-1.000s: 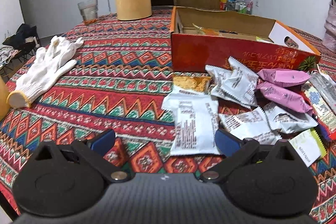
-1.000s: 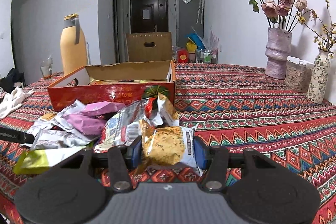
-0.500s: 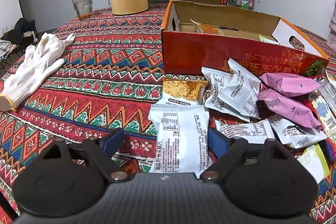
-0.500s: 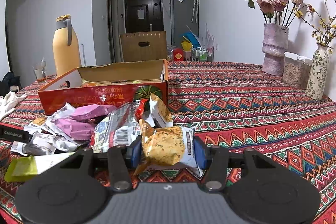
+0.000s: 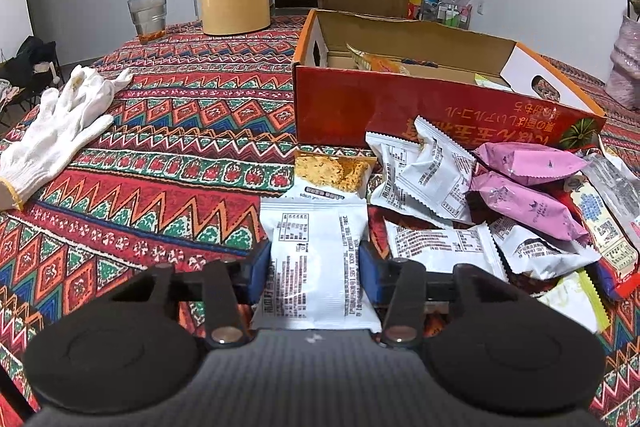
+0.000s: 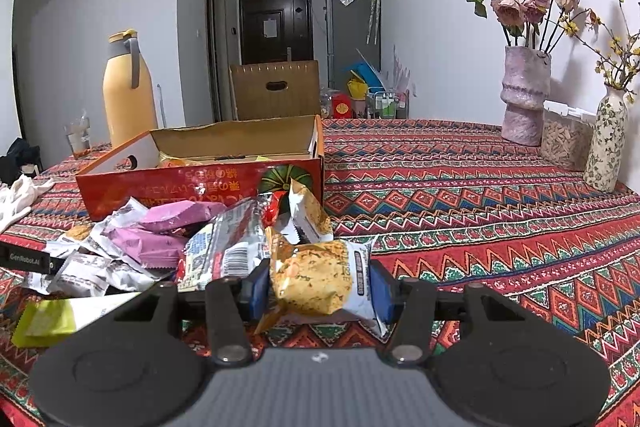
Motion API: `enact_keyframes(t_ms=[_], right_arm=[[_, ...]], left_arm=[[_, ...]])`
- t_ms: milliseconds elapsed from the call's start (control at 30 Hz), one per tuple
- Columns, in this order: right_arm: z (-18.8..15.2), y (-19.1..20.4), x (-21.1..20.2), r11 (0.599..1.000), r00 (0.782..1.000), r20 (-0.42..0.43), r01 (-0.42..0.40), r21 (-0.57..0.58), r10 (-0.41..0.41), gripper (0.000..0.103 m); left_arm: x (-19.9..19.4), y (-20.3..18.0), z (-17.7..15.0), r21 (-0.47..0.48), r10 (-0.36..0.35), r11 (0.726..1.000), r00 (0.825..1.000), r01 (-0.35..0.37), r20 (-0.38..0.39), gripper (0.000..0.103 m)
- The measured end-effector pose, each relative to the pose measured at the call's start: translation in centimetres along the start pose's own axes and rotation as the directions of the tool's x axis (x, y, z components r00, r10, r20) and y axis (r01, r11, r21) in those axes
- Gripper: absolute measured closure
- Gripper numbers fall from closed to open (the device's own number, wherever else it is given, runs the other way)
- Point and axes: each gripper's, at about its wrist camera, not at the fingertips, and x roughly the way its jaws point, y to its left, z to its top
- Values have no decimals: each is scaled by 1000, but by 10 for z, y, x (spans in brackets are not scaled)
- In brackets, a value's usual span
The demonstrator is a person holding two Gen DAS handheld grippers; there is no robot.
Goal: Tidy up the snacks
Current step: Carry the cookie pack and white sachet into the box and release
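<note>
Grip closing on white packet, left side

Left gripper (image 5: 316, 265): half a second ago its jaws stood wide on either side of the white packet (image 5: 314, 259); now they are closing, and the blue pads (image 5: 259, 273) touch both long edges of it. The packet lies flat on the patterned tablecloth (image 5: 168, 163), nearest of the heap, with a crumbly yellow snack (image 5: 332, 169) just beyond it. No lift visible yet.

Right gripper (image 6: 320, 285): unchanged over the last second, jaws partly drawn in and pressed on a yellow snack packet (image 6: 316, 279), held clear of the heap at the near edge.

Remaining snacks, pink packets (image 5: 524, 175) among them, lie loose in front of the red cardboard box (image 5: 400, 107), which stands open on the far side with a few items already inside.

Judgement: both sides now loaded, or nearly so. Next step likely a carry to the box. Risk: thin wrapper may buckle or slip under an edge grip.
</note>
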Motion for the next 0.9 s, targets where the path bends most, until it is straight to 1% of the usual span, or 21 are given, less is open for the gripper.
enact_keyframes(t_ms=[233,467,633,900], right_arm=[[4,1,-4,1000,1000,15,-1,-2,1,54],[15,5,-4,1000,999,51,-7,-10,8,53],[28,10,2,1000,997,81,-19,-21,21,53],[58,21,21,998,990,135,-42,-48,49,53]], left_arm=[[-8,4,3,-9,-14,1000,1000,14,18,57],[-20,4,14,-3,-27,1000,997,28,66,57],[-26,-1,28,17,-33,999,993,32,110,57],[-34,-18,60,55,-50,998,980,40,194,57]])
